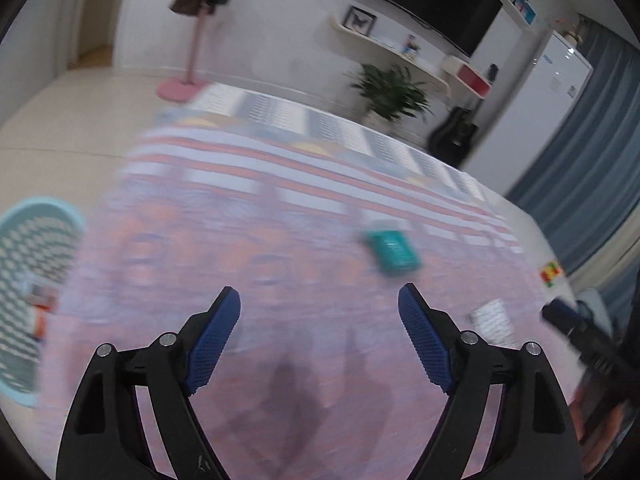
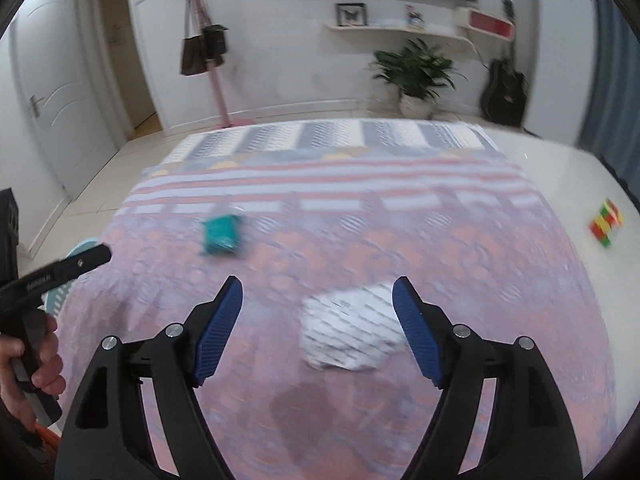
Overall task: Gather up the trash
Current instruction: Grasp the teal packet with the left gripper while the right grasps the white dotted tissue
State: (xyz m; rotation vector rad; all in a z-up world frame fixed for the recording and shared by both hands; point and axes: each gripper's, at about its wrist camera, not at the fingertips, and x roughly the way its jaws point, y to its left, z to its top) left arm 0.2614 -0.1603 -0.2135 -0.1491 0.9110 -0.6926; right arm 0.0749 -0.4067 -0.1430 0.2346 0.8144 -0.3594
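In the left wrist view, the left gripper [image 1: 319, 300] was seen above a large patterned rug of pink, white and grey bands [image 1: 280, 208]; its blue ribbed fingers [image 1: 216, 340] were spread wide, with nothing between them. A small teal plastic wrapper [image 1: 392, 250] lay on the rug ahead and to the right of the fingertips, well apart from them. A crumpled white printed paper [image 1: 493, 320] lay further right, near the rug's edge. A pale blue perforated plastic basket [image 1: 28, 280] was seen at the left edge, partly on the rug, with blurred items inside that could not be identified. The picture was smeared by motion.

In the right wrist view, the right gripper [image 2: 318, 296] was seen with its blue pads [image 2: 418, 332] parted and empty. The crumpled white paper lay on the rug just beyond the fingertips, partly hidden behind the right-hand finger; contact could not be judged. The teal wrapper lay further off to the left. A multicoloured puzzle cube [image 2: 607, 222] rested on the pale floor [image 2: 560, 168] beside the rug. A hand [image 2: 28, 364] holding the other gripper was seen at the left edge.
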